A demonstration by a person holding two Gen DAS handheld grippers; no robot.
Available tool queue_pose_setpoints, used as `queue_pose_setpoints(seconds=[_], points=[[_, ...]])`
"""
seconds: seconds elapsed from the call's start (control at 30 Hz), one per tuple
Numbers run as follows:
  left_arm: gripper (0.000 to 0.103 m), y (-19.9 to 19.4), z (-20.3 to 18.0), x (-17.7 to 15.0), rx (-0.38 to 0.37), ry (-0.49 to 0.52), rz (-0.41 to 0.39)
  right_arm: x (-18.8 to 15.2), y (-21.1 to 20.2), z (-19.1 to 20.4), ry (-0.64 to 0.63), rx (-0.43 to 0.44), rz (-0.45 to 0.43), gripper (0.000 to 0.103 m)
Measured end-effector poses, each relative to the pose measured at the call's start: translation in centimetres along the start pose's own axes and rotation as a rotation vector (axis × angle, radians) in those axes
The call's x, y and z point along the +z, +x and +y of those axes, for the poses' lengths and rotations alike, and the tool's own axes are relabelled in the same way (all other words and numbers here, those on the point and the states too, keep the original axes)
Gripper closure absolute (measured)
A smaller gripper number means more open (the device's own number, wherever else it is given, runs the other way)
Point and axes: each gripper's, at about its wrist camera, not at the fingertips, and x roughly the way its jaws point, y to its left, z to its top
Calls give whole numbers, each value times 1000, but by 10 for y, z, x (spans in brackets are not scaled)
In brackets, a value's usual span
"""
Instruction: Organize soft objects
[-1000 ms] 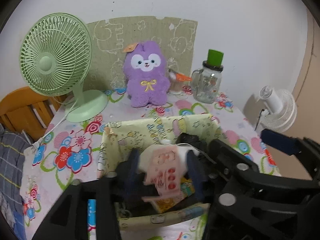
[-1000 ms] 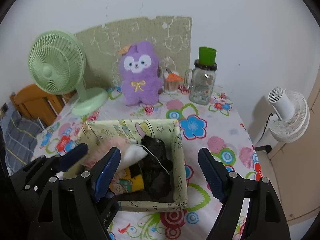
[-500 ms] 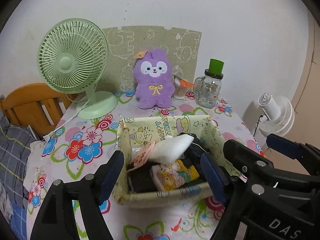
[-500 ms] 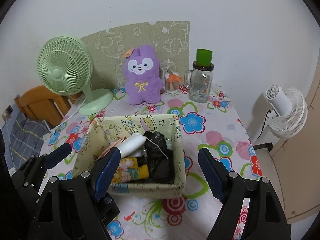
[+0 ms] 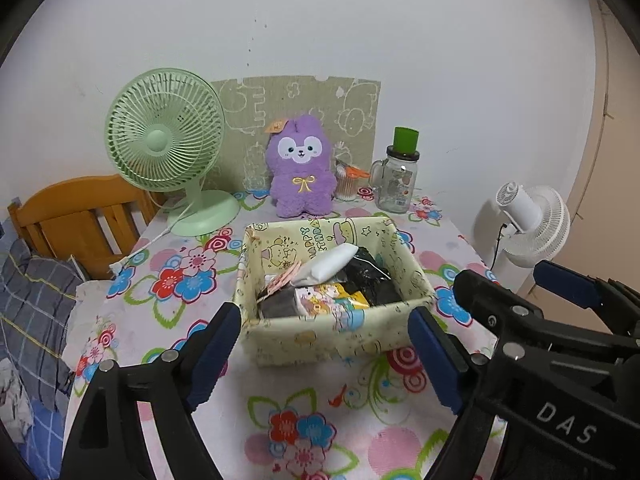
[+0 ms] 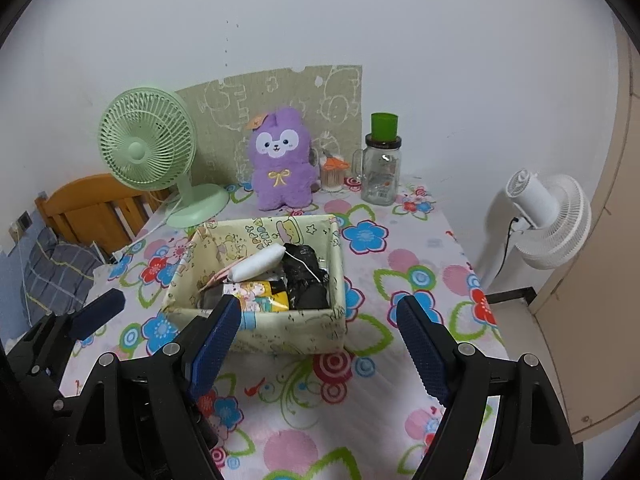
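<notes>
Soft objects (image 5: 332, 280) lie piled in the yellow fabric box (image 5: 332, 332) on the tabletop (image 5: 320, 420). Left gripper (image 5: 326, 352) is opening, nothing between its fingers; right gripper (image 6: 316, 342) stands apart, empty. Best to retreat clear of the box rim without snagging it.

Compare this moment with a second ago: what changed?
The left gripper let go of the white-and-pink soft item inside the fabric box, backed away, jaws opening, empty. The right gripper also pulled back, open. Plush and green fan stayed.
</notes>
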Motion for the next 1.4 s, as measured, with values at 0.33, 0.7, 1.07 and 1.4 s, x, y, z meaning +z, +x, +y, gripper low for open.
queue_pose_setpoints(seconds=[0.33, 0.7, 1.07, 1.4], points=[[8, -52, -1, -24, -7, -19, -47, -24, -49, -9, 25, -6, -56, 20], [2, -103, 2, -45, 10, -36, -102, -47, -99, -19, 48, -24, -139, 15], [0, -151, 6, -61, 9, -49, -165, -63, -141, -18, 19, -53, -199, 13], [0, -179, -4, -65, 20, -16, -198, -78, -177, -14, 33, -88, -261, 13]])
